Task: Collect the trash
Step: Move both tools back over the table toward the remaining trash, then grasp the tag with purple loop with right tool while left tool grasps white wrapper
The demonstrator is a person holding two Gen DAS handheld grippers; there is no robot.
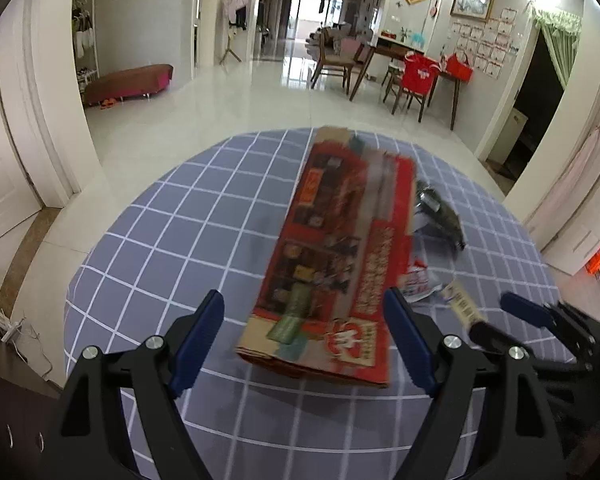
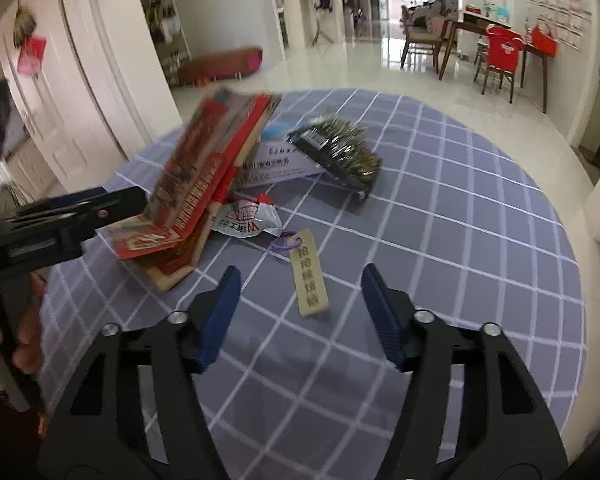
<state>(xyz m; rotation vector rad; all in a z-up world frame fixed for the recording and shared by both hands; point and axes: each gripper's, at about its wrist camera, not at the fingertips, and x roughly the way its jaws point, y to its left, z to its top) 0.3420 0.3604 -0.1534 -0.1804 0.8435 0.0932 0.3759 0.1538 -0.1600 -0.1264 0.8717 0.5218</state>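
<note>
Flattened red carton (image 1: 336, 256) in centre of left view on checkered bench (image 1: 160, 240), long axis away from camera, near end between wide open, empty left fingers (image 1: 204, 336). Right gripper (image 2: 300, 316) half open, empty, wooden tag (image 2: 309, 272) just ahead, pointing slightly upper left.

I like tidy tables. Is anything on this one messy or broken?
Yes. The red cardboard box is squashed flat and tilted, one side propped up. Beside it lie a crumpled wrapper and a dark foil packet, strewn loose on the checked tablecloth.
</note>
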